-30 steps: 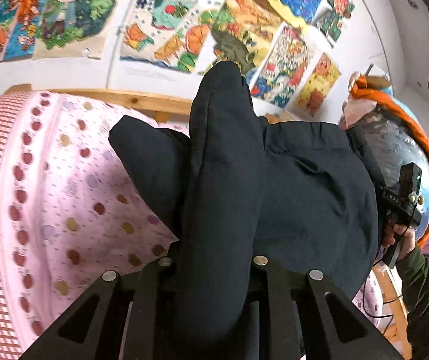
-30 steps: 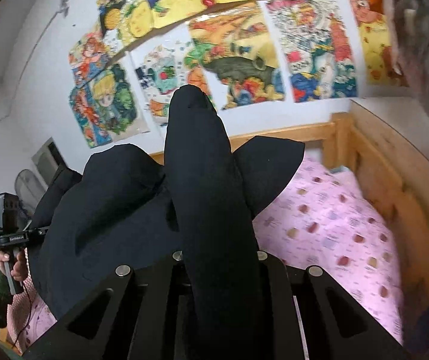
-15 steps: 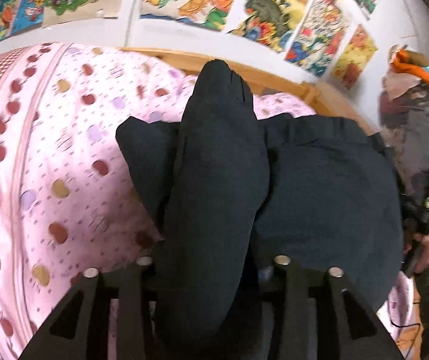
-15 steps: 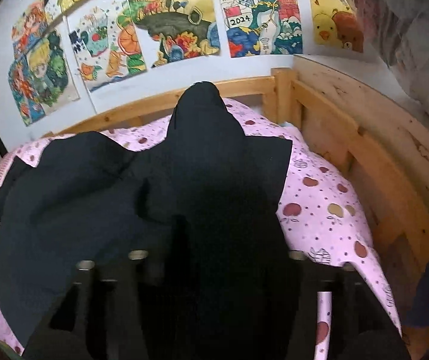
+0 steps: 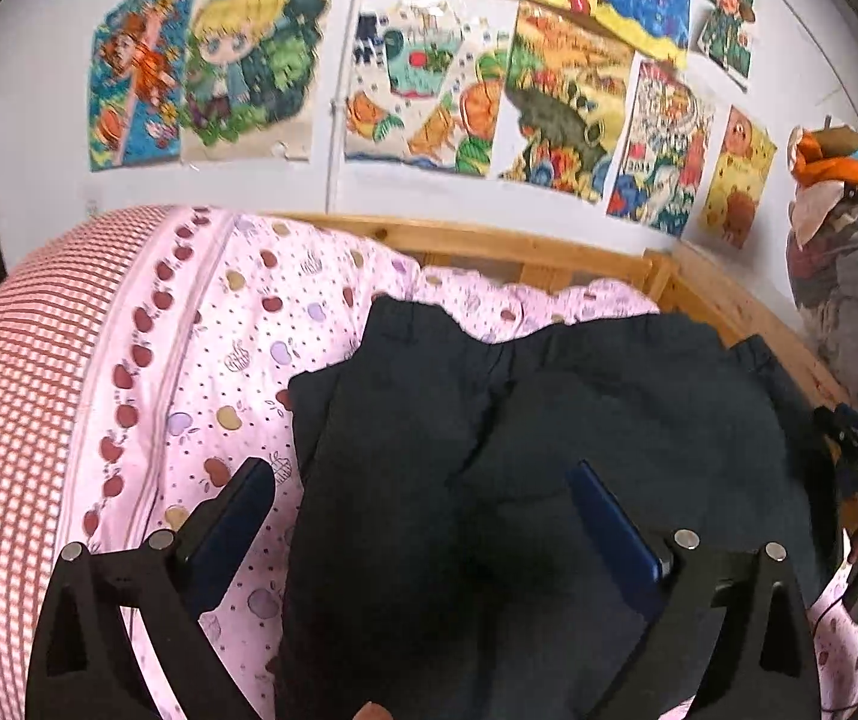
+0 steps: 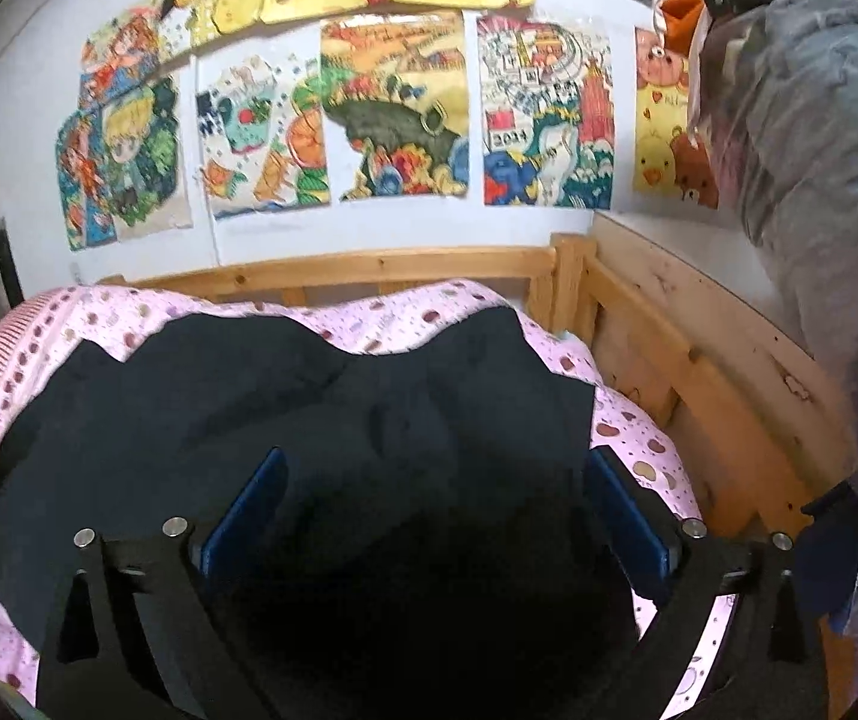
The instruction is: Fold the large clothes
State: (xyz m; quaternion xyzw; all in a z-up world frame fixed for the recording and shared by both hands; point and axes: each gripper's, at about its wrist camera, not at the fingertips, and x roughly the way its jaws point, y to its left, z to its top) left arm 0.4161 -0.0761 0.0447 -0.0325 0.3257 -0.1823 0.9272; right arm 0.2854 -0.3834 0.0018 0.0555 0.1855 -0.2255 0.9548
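Both claws gape wide, the left claw [image 5: 423,516] and right claw [image 6: 435,504] holding nothing. The garment [image 5: 549,450] lies folded on the bed [image 5: 219,360], likely freed to settle.

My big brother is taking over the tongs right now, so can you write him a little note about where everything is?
Left tongs: open, holding nothing, just above the dark garment.
Right tongs: open too, empty, over the same garment.
The garment lies on the pink apple-print bedding, near the wooden bed rail.
Done: a fold has been laid down and let go; a second ago both tongs were shut on the cloth.
Left: check that the edges line up, smooth the bumps, and make any further folds.
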